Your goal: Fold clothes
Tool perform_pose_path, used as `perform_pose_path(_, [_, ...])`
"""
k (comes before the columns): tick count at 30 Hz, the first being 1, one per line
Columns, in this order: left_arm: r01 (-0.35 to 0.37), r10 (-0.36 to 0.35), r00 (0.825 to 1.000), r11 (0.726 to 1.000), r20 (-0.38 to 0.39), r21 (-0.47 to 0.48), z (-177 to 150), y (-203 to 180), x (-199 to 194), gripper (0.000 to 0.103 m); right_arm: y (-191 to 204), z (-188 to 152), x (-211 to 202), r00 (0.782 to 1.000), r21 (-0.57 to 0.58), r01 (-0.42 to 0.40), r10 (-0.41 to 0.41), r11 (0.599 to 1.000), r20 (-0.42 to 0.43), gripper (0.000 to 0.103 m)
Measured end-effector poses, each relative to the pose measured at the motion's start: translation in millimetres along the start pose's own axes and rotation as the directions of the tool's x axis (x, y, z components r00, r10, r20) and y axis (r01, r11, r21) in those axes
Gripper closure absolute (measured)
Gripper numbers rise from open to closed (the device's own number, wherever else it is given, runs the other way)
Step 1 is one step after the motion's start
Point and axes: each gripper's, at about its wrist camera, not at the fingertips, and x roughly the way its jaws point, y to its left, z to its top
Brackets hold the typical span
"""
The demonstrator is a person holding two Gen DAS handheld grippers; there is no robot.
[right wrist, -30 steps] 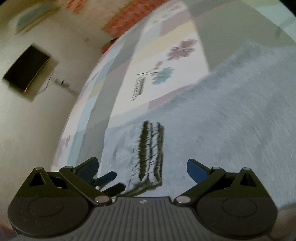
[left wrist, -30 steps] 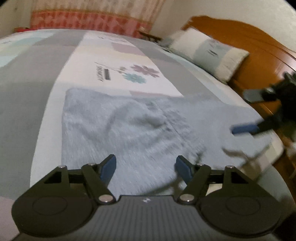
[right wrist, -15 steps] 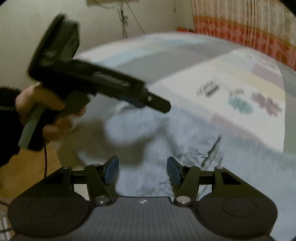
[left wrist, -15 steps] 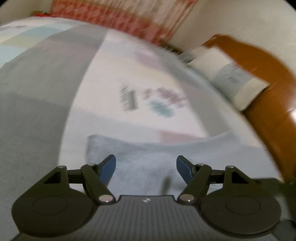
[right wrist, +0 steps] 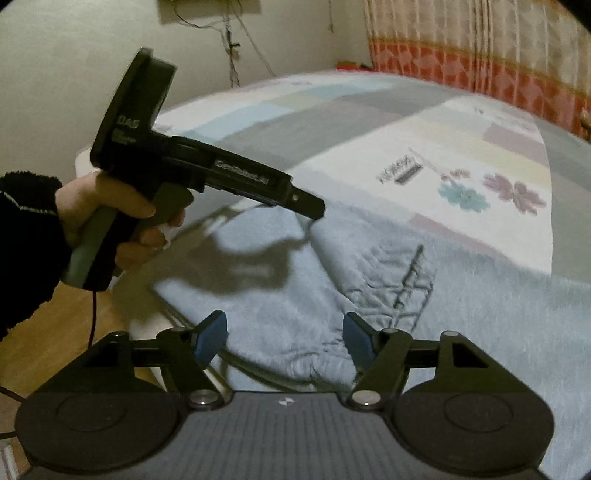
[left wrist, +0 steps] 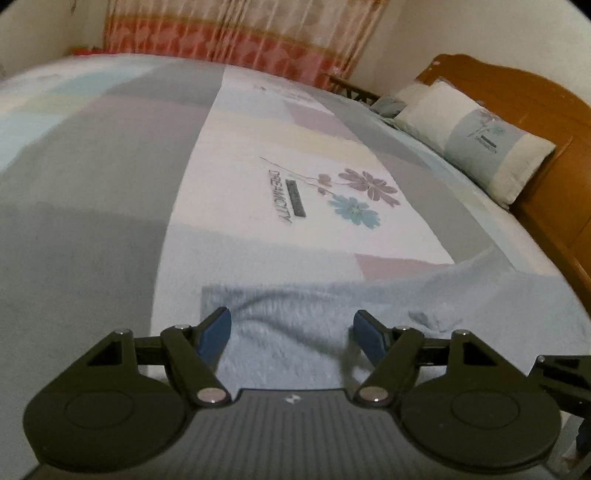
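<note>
Blue-padded jaws of the left gripper (left wrist: 291, 334) stand wide apart over the pale blue fleece garment (left wrist: 424, 306), gripping nothing. The right gripper (right wrist: 284, 334) has just been widening its jaws; fleece lies below the gap, not pinched. That garment lies spread on the near edge of the patchwork bed cover (left wrist: 110, 166), near its flower print (left wrist: 354, 195). Beyond the print sit a pillow (left wrist: 476, 136), a wooden headboard (left wrist: 535, 103) and a red-banded curtain (left wrist: 236, 33). Seen from the right wrist, a hand (right wrist: 107, 218) in a dark sleeve points the left gripper down at the garment's edge.
</note>
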Motion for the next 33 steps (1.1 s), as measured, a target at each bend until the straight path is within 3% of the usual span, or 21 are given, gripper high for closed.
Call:
perform_pose_path(4, [0.003, -0.004, 1.000, 0.999, 0.015, 0.053, 0, -20, -23, 0.029, -8, 2, -19, 0.999, 0.024, 0.029, -0.029, 0.999, 0.021, 0.021])
perform_pose_path(8, [0.113, -0.112, 0.994, 0.987, -0.011, 0.116, -8, -55, -33, 0.027, -25, -10, -43, 0.995, 0.056, 0.090, -0.092, 0.994, 0.025, 0.019])
perform_pose_path(10, [0.135, -0.132, 0.991, 0.982, -0.030, 0.135, -13, -69, -24, 0.025, -33, -20, -54, 0.992, 0.082, 0.126, -0.128, 0.989, 0.016, 0.019])
perform_pose_path(15, [0.131, -0.123, 0.989, 0.985, -0.077, 0.110, -23, -89, 21, 0.026, -52, -48, -81, 0.981, 0.157, 0.192, -0.194, 0.969, -0.006, 0.018])
perform_pose_path(16, [0.124, -0.116, 0.990, 0.987, -0.079, 0.106, -24, -91, 27, 0.022, -55, -53, -85, 0.979, 0.169, 0.201, -0.203, 0.965, -0.008, 0.018])
perform_pose_path(19, [0.111, -0.101, 0.990, 0.988, -0.097, 0.106, -22, -97, 22, 0.021, -65, -64, -99, 0.973, 0.199, 0.226, -0.229, 0.954, -0.006, 0.015])
perform_pose_path(24, [0.104, -0.091, 0.993, 0.973, -0.075, 0.206, -34, -112, -24, 0.019, -83, -74, -112, 0.960, 0.239, 0.265, -0.279, 0.934, 0.027, 0.010])
perform_pose_path(26, [0.103, -0.085, 0.992, 0.973, -0.095, 0.205, -46, -112, -34, 0.019, -92, -78, -112, 0.948, 0.252, 0.301, -0.318, 0.920, 0.027, 0.005])
perform_pose_path(29, [0.081, -0.054, 0.987, 0.981, -0.150, 0.177, -69, -105, -34, 0.019, -106, -90, -104, 0.932, 0.280, 0.352, -0.362, 0.893, -0.017, 0.003])
perform_pose_path(32, [0.072, -0.050, 0.992, 0.979, -0.117, 0.189, -84, -102, -42, 0.019, -120, -104, -95, 0.925, 0.320, 0.377, -0.373, 0.869, -0.078, 0.000])
perform_pose_path(33, [0.066, -0.043, 0.992, 0.979, -0.121, 0.194, -86, -103, -44, 0.019, -117, -108, -94, 0.923, 0.290, 0.380, -0.378, 0.878, -0.067, 0.000])
